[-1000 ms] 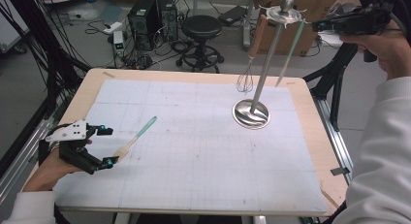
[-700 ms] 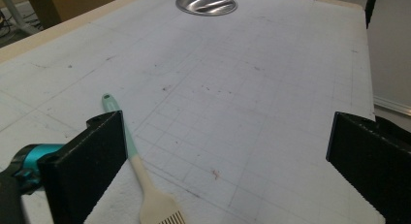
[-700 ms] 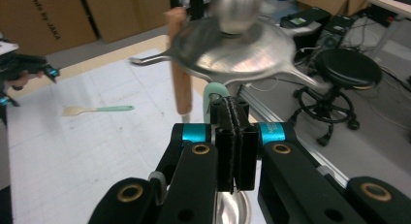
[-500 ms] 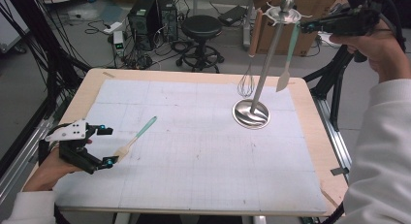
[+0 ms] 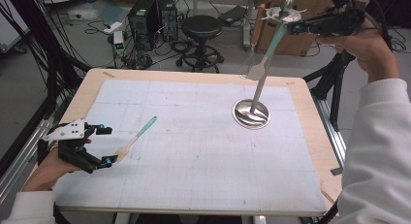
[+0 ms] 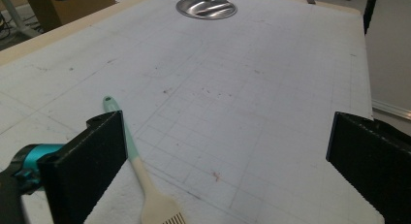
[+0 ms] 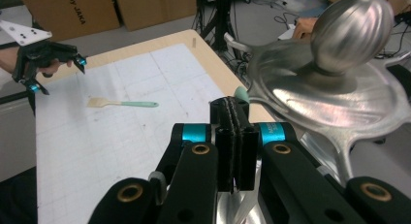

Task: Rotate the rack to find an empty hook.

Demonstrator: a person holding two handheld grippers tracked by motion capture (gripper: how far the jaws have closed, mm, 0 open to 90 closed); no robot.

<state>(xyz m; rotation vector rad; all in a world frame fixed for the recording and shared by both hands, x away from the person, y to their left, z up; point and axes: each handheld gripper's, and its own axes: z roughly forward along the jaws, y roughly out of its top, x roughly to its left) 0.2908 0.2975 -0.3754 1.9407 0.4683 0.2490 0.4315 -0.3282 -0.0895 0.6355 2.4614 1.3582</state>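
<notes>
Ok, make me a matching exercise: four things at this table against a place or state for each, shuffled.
1 brush
2 spatula
3 stand base
4 left gripper

A jaws open
B shiny round metal
C flat on the mat
D held up in the right gripper, jaws shut

Pairs: 1-C, 2-D, 3-B, 4-A

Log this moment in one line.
left gripper: open, beside mat spatula | right gripper: shut on raised spatula handle, by rack | base: on mat
</notes>
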